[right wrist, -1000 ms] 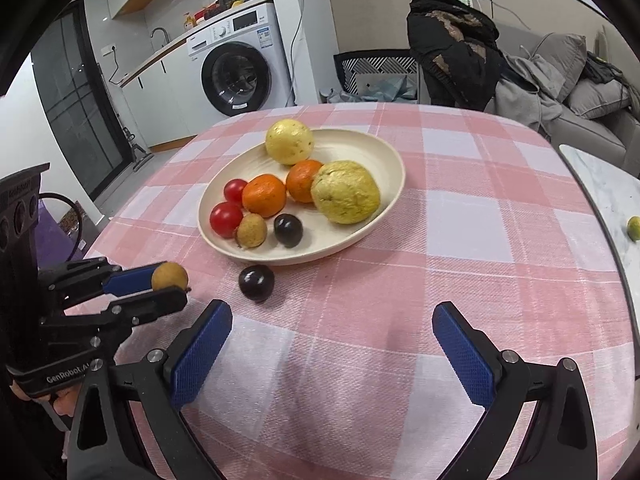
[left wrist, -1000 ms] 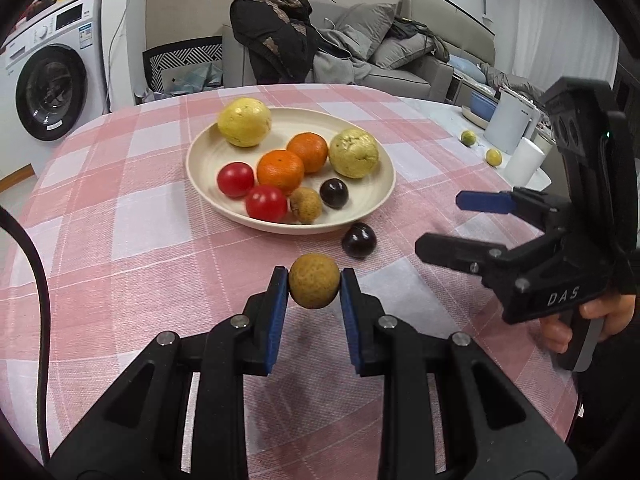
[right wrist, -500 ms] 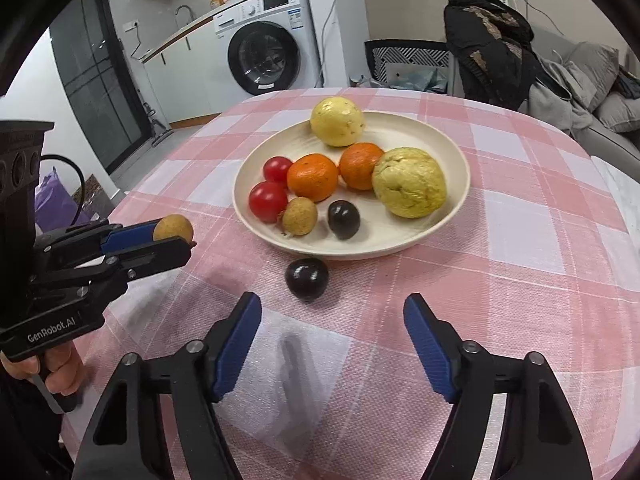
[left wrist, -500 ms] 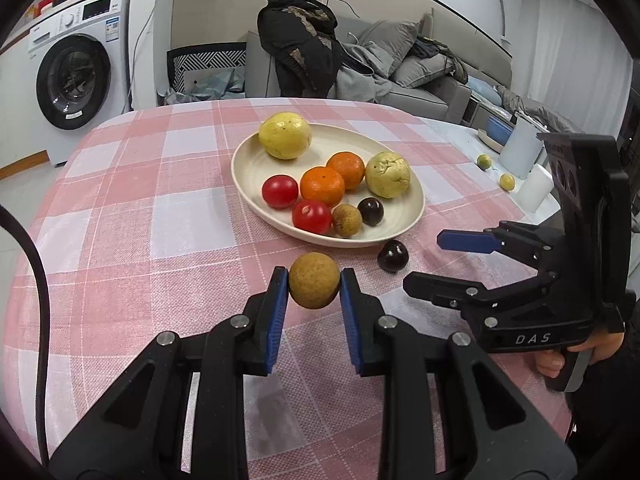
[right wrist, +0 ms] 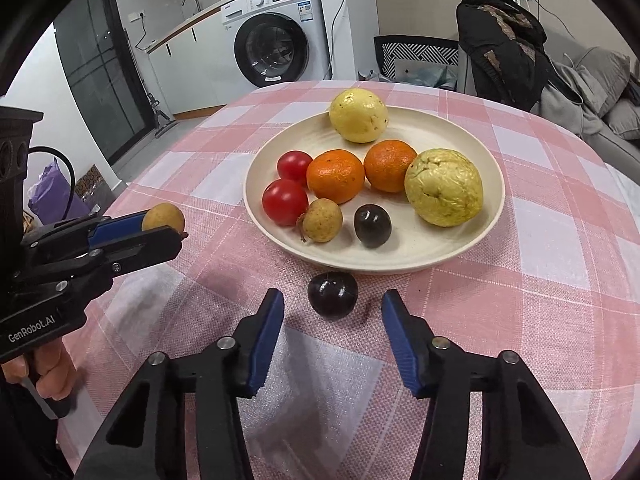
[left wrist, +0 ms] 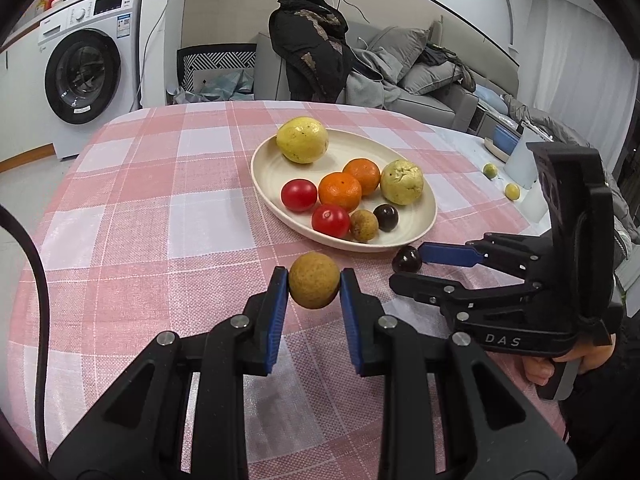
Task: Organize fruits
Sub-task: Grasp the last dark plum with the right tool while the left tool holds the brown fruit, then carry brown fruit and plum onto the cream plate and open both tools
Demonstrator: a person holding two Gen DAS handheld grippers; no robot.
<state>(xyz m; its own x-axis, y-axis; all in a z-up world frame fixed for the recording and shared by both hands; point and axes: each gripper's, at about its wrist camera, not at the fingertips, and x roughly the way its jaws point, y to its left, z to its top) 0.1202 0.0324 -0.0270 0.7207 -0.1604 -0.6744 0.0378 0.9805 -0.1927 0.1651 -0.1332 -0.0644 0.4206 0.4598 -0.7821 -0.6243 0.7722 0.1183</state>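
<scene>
Right wrist view: my right gripper, closing but not yet touching, brackets the dark plum; left gripper pinches a longan bound, I judge, for the plate

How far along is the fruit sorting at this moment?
Done: eight fruits lie on the cream plate. In hand: the left gripper is shut on a brown longan above the cloth; the right gripper, jaws just closing, straddles the dark plum beside the plate without pressing it yet. Left: both fruits onto the plate.
</scene>
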